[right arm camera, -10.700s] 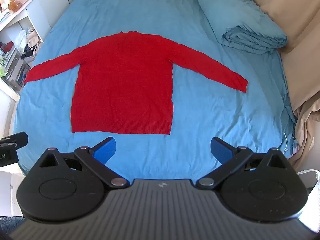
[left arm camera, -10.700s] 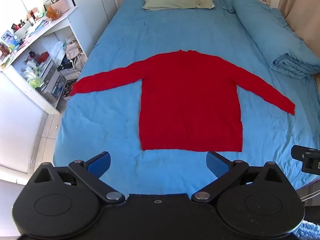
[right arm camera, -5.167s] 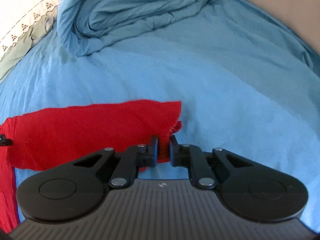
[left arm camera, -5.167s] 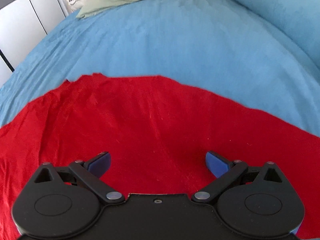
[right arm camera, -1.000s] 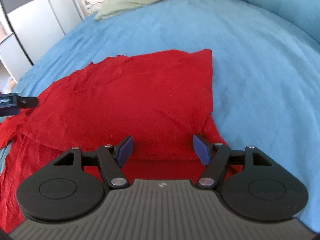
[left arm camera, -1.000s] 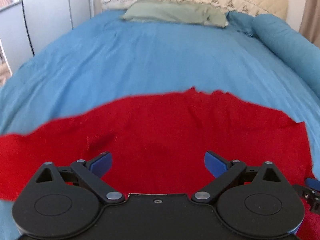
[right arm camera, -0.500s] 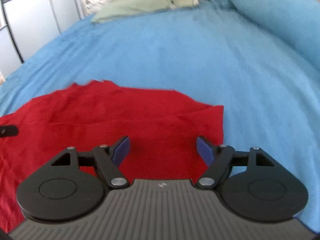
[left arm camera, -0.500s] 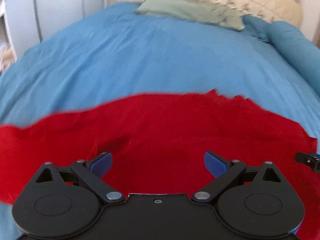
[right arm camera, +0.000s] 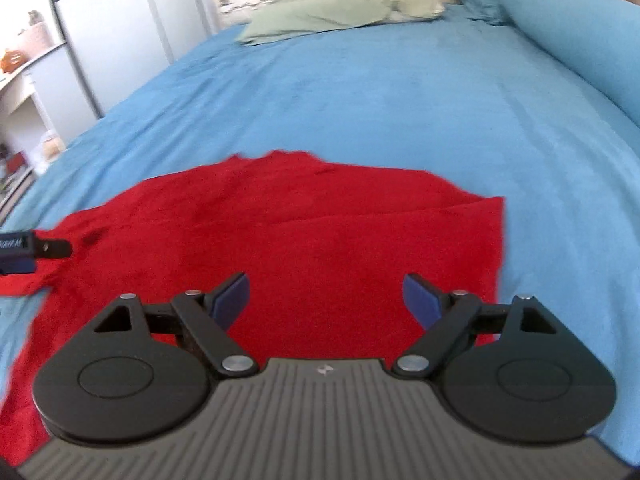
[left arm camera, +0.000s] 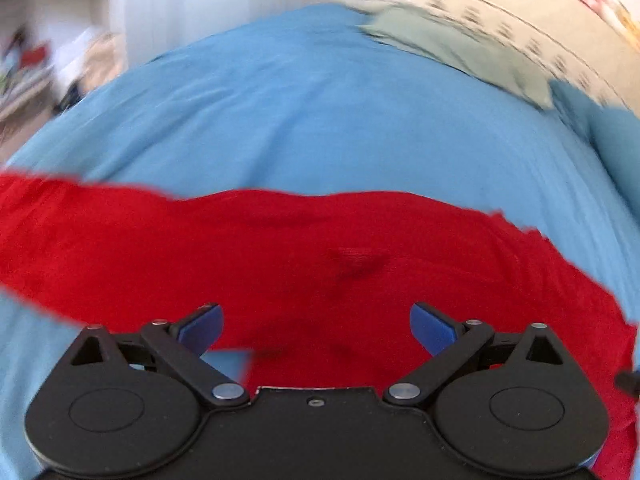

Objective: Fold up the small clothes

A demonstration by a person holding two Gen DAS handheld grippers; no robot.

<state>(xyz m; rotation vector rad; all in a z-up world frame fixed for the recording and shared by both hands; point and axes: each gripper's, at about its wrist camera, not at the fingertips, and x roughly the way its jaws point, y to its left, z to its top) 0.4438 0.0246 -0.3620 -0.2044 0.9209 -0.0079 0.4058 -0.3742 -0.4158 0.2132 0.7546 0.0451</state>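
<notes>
A red long-sleeved sweater (left arm camera: 304,256) lies flat on the blue bed sheet (left arm camera: 320,120). In the left wrist view its left sleeve (left arm camera: 60,216) runs out to the left edge. My left gripper (left arm camera: 316,328) is open and empty, low over the sweater near the left armpit. In the right wrist view the sweater (right arm camera: 320,236) has its right sleeve folded in over the body, with a straight fold edge at the right (right arm camera: 498,240). My right gripper (right arm camera: 326,298) is open and empty over the folded part. The left gripper's tip (right arm camera: 36,246) shows at the left edge.
A green pillow (right arm camera: 340,12) and a patterned headboard (left arm camera: 500,20) are at the far end of the bed. A rolled blue duvet (right arm camera: 580,28) lies along the right side. White shelves and wardrobe doors (right arm camera: 120,32) stand left of the bed.
My left gripper has swung left, so the left sleeve now fills more of its view. My right gripper has drawn back a little from the folded right side. Both stay open.
</notes>
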